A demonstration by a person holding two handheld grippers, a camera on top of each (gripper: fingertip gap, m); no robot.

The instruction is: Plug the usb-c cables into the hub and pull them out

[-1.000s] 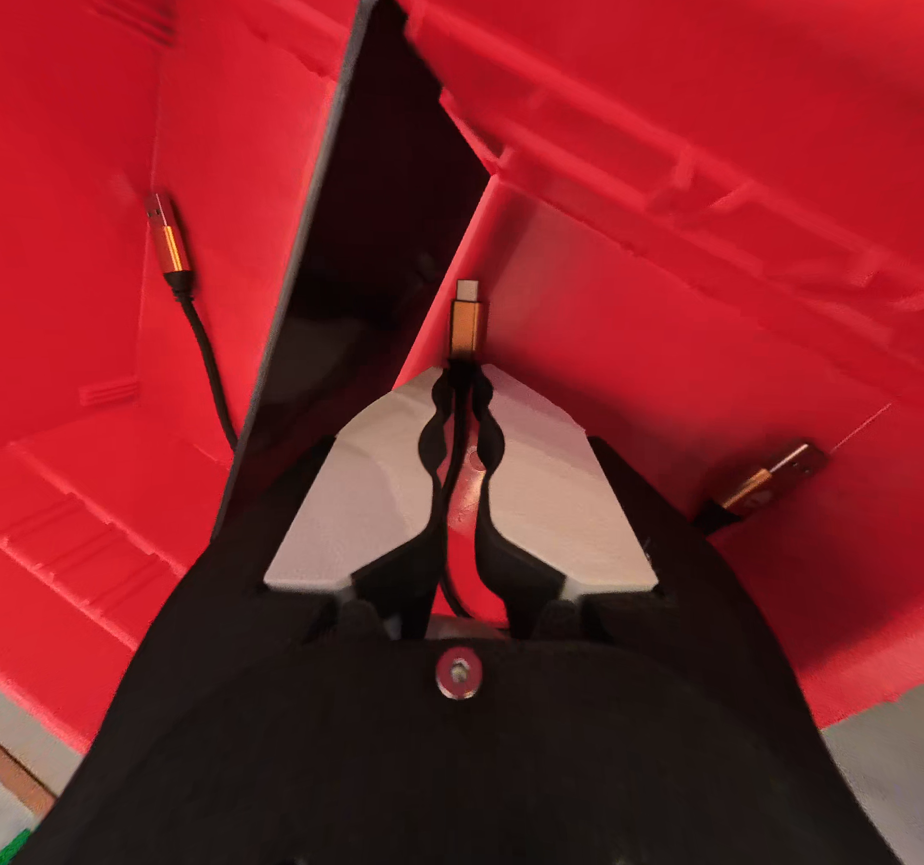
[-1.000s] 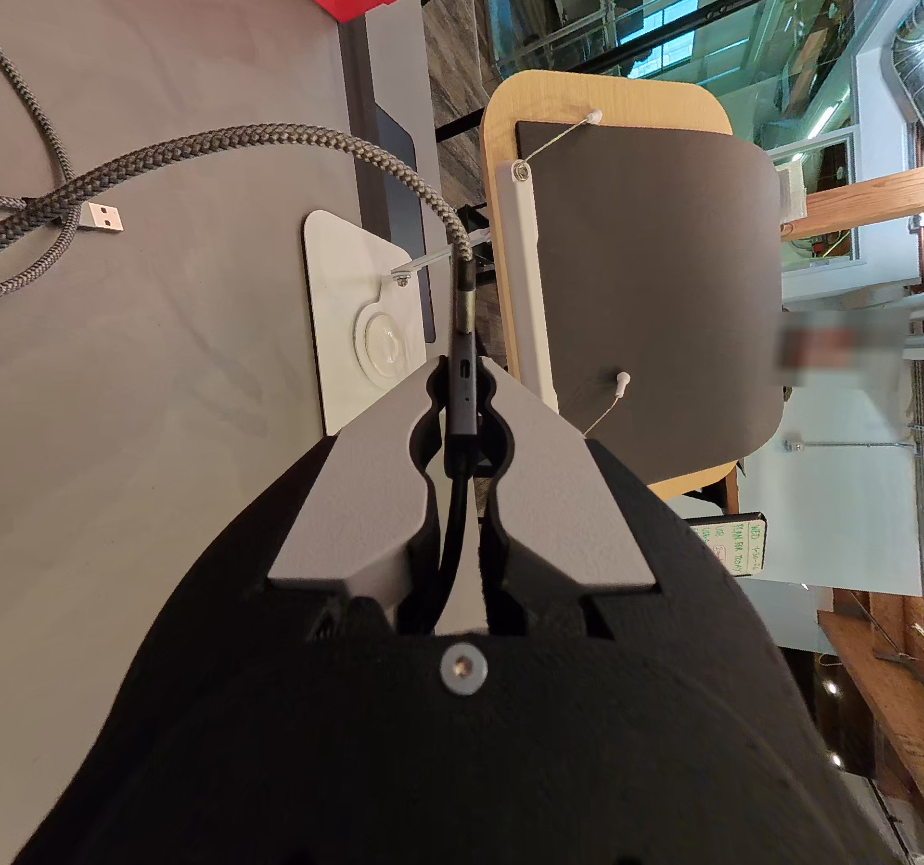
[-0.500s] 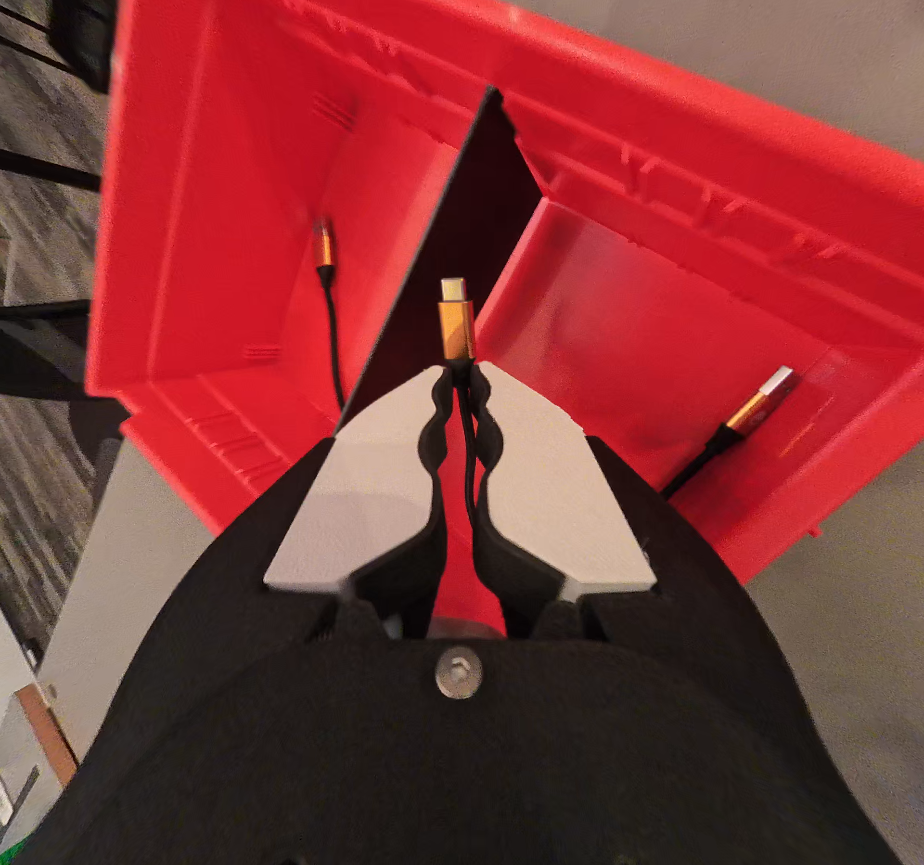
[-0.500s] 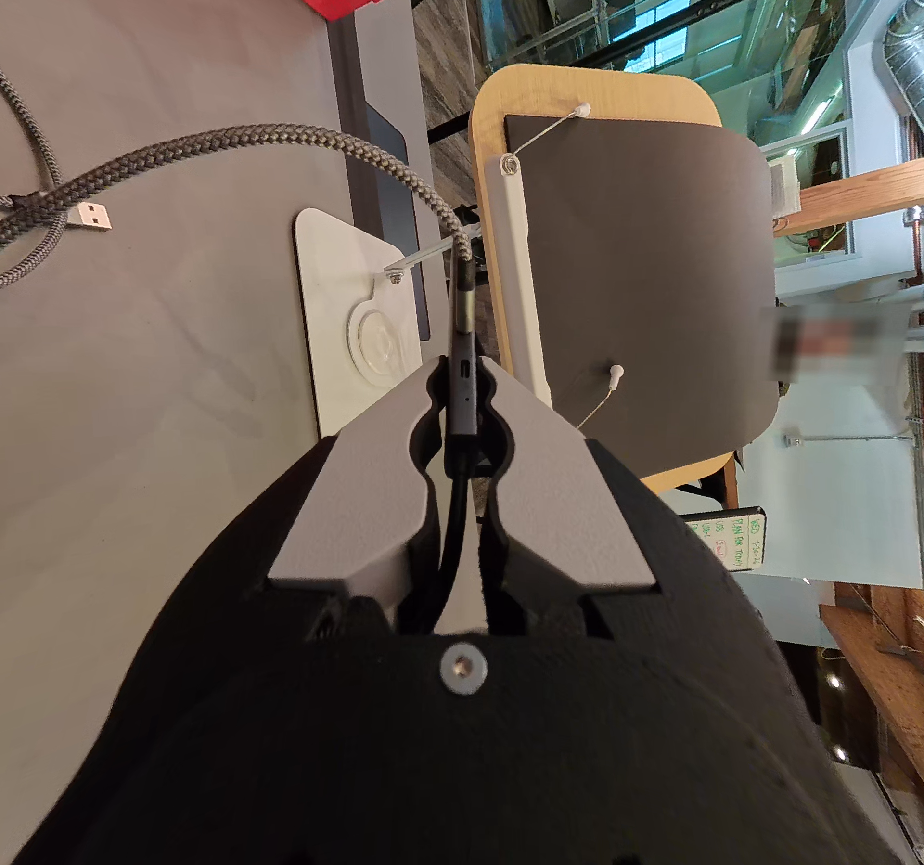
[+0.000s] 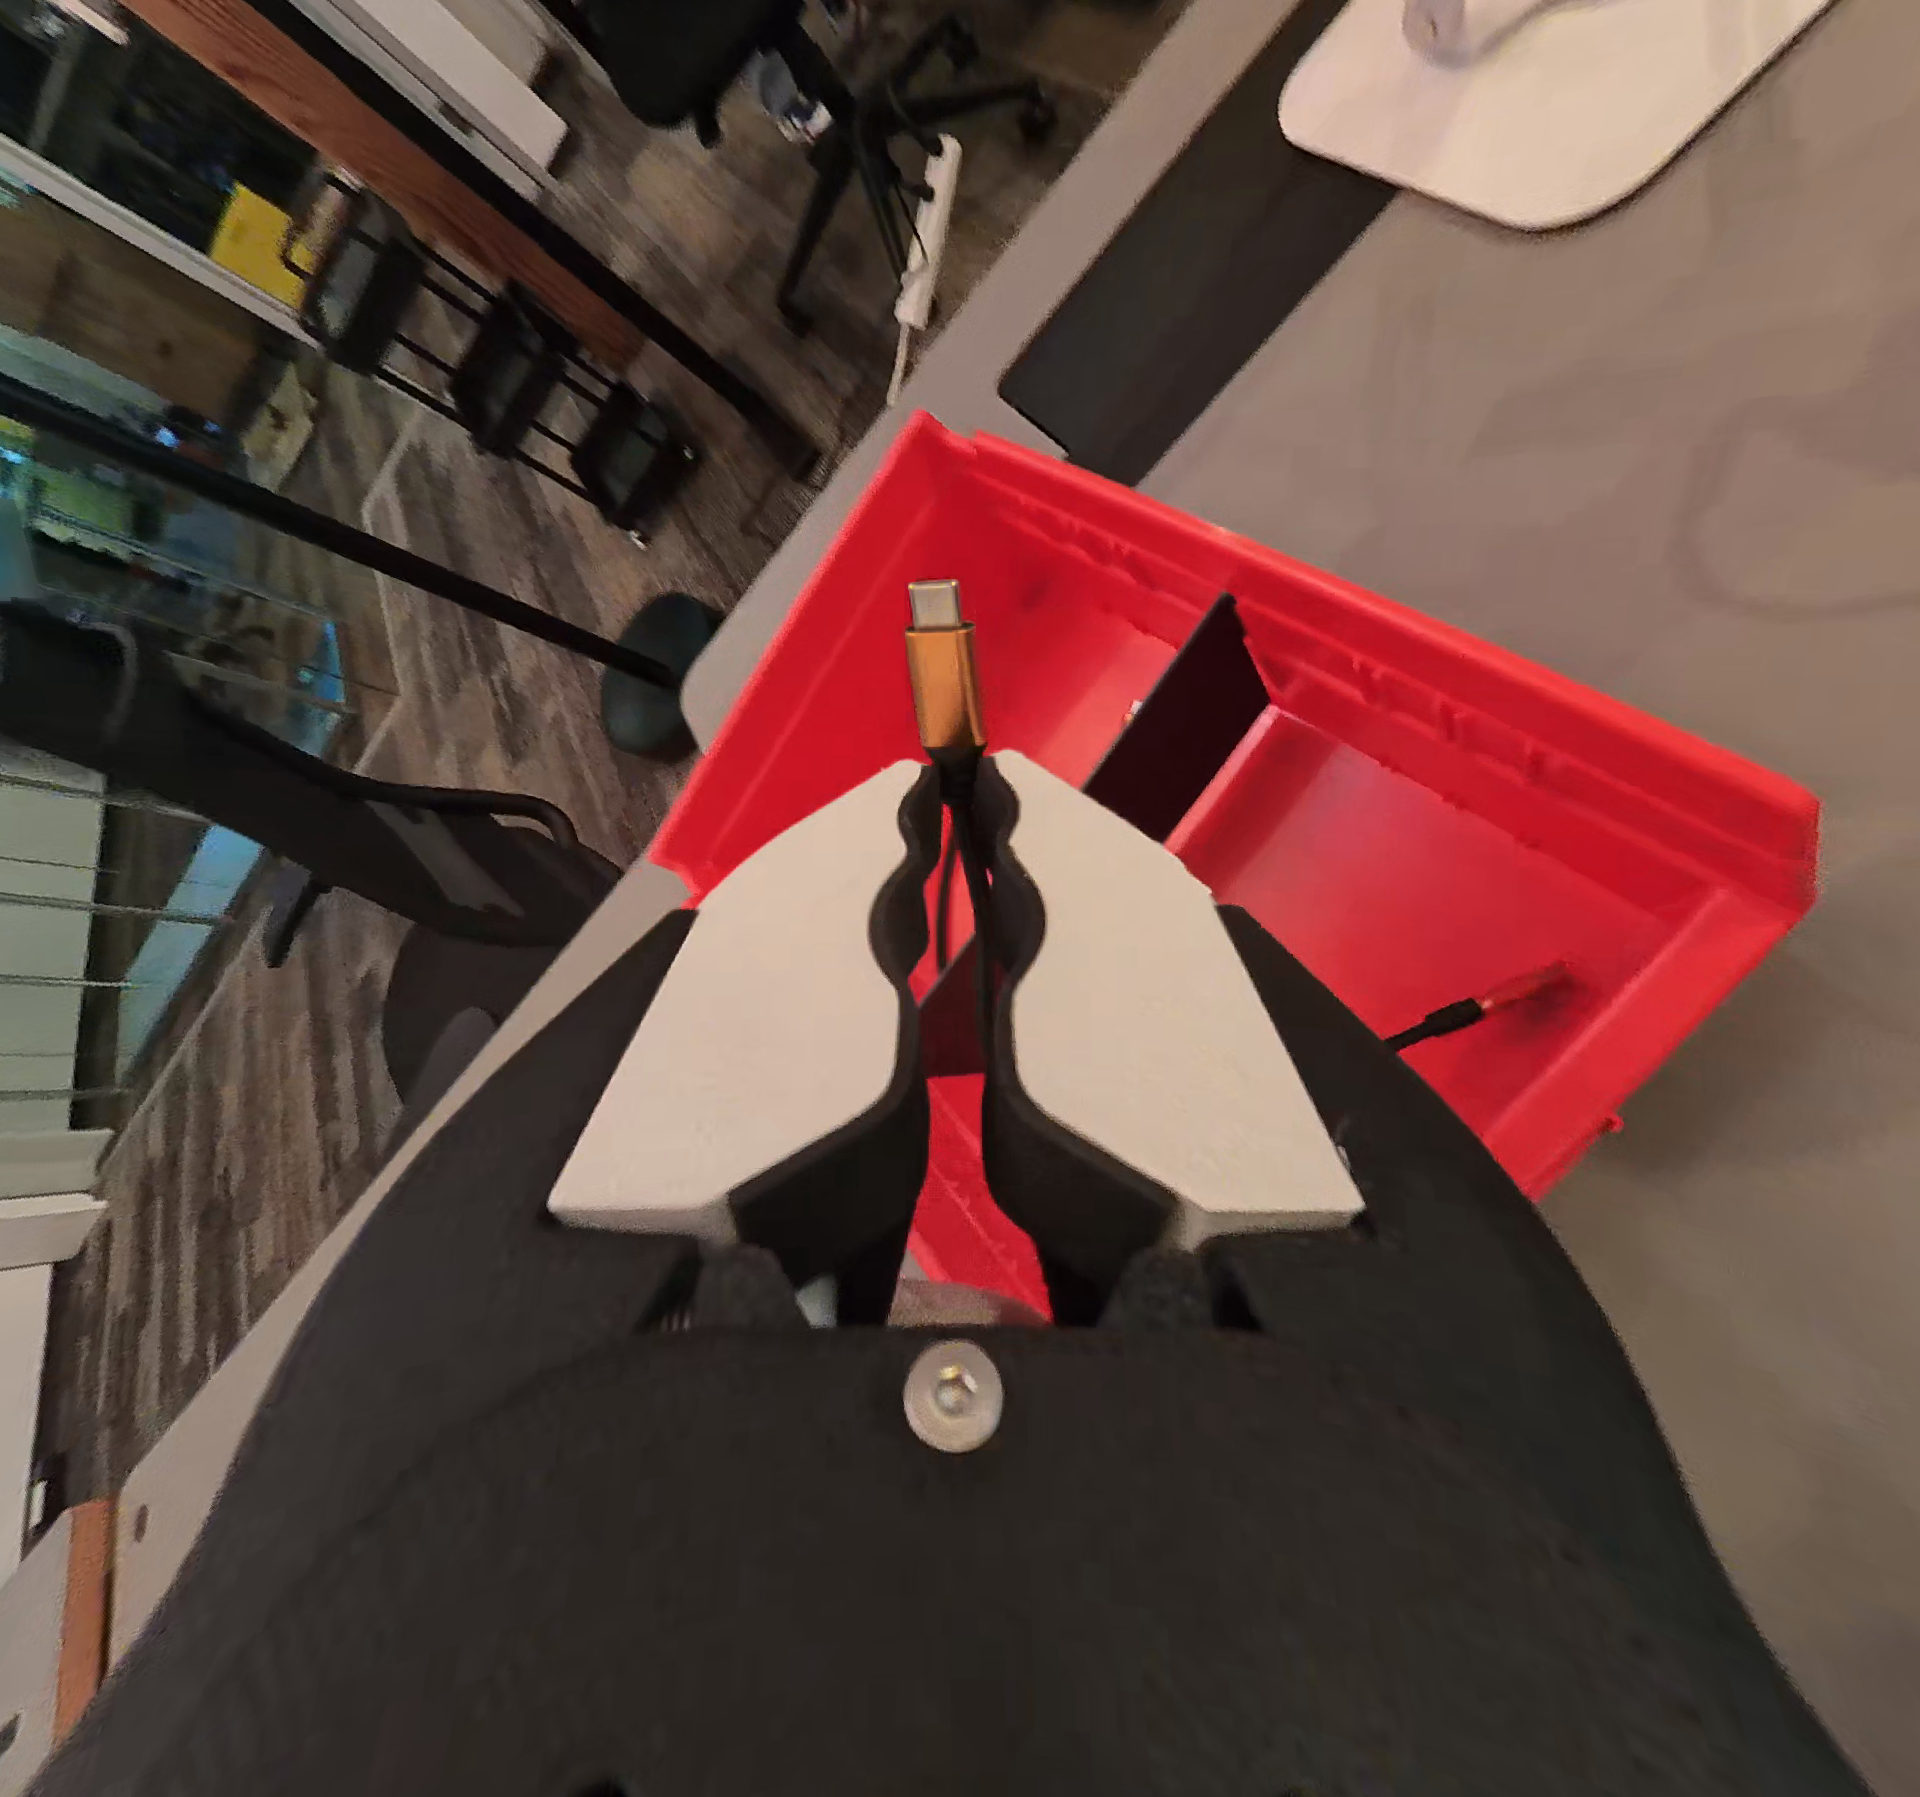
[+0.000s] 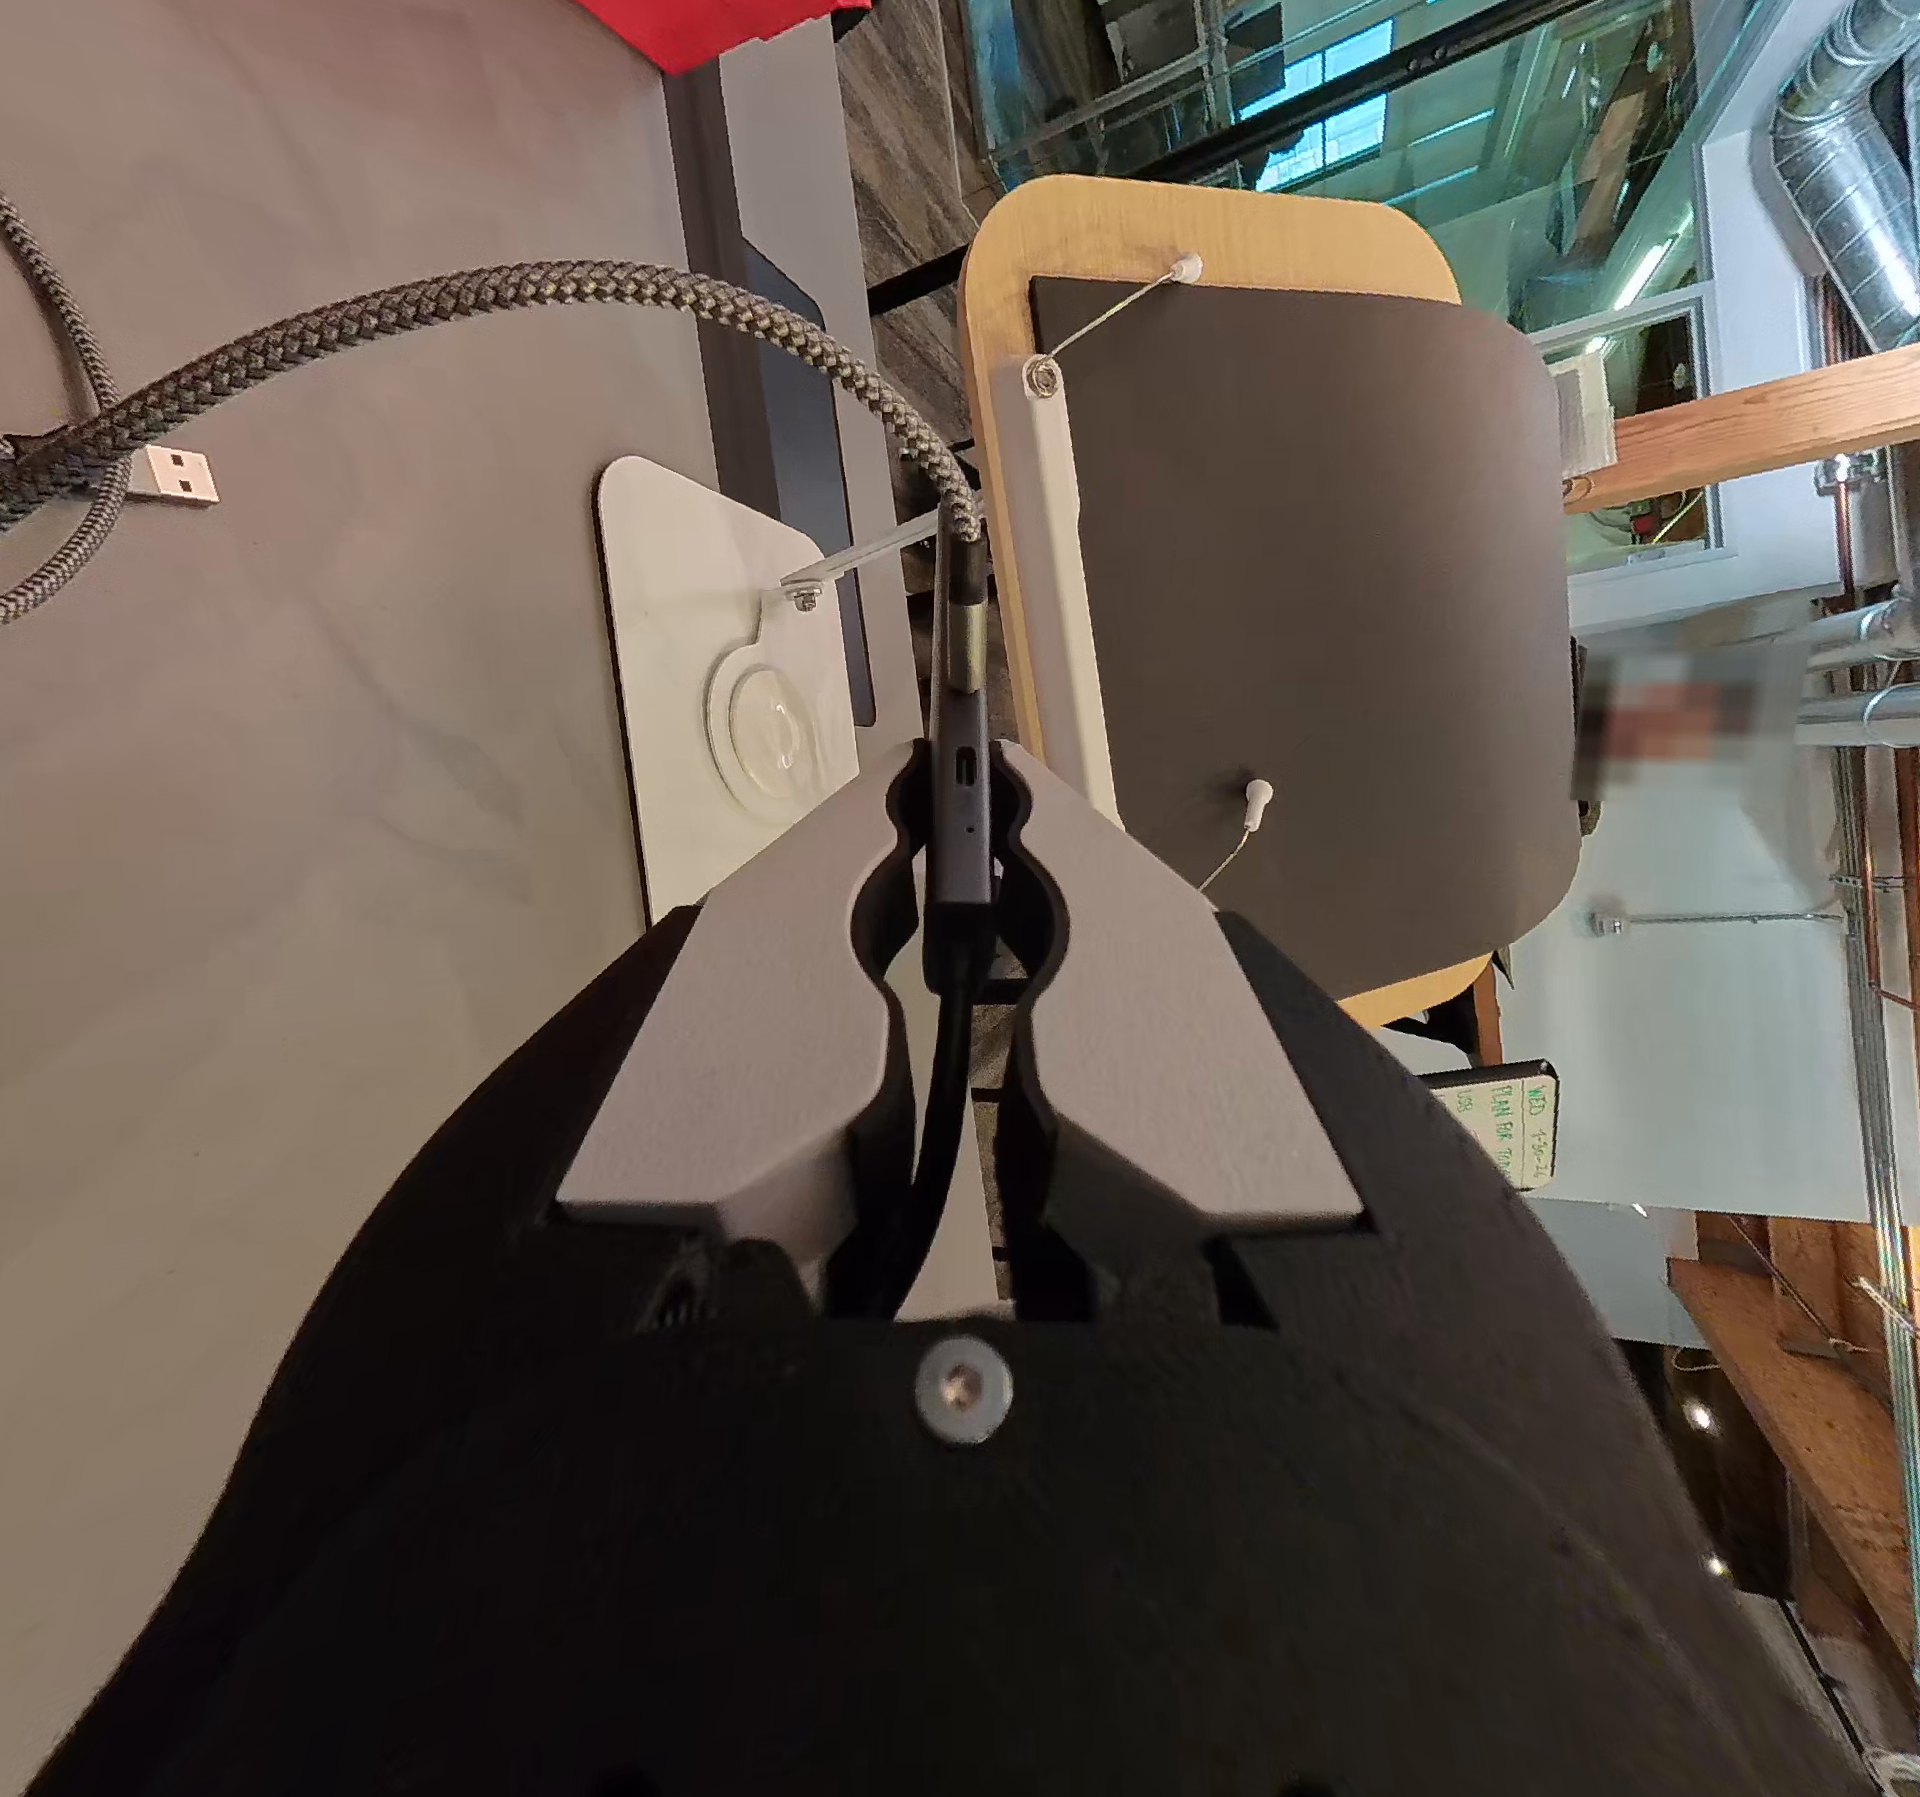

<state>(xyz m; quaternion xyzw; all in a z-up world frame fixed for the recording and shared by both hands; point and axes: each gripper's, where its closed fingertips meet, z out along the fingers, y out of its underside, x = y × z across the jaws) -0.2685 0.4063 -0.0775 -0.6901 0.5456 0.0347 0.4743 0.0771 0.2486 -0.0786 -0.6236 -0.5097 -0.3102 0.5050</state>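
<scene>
While the left tongs (image 5: 957, 779) pinch an orange plug (image 5: 943, 685) pointing straight ahead, the right tongs (image 6: 961, 760) clamp the hub (image 6: 961, 812) lengthwise.

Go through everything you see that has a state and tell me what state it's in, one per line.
Left gripper: shut on the orange USB-C cable.
Orange USB-C cable: plug free, pointing forward, not in any port.
Right gripper: shut on the hub.
Hub: held edge-on, one side port empty.
Braided cable: one end plugged into the hub's tip.
USB-A plug: loose on the table.
Red bin: open.
</scene>
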